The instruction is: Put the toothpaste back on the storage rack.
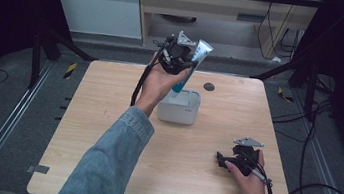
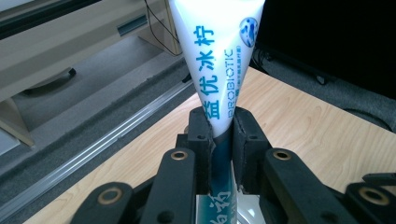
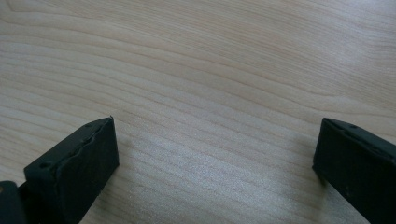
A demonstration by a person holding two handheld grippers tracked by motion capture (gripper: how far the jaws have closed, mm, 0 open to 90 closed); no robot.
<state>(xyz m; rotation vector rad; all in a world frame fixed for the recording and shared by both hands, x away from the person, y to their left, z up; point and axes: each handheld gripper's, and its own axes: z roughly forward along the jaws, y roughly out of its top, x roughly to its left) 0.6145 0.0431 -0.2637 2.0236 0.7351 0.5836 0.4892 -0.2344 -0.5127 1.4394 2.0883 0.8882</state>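
A light wooden rectangular table point(image 1: 199, 181) stands on dark grey carpeted floor point(image 1: 7, 105), with silver metal rails point(image 1: 2, 127) running along the left and right. At the far side stands a pale beige wooden cabinet point(image 1: 207, 6), and black curtains point(image 1: 0, 4) darken both sides.

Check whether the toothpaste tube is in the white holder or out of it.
Partly in: the toothpaste tube stands tilted, its lower end inside the white holder, its middle clamped by the left tool.
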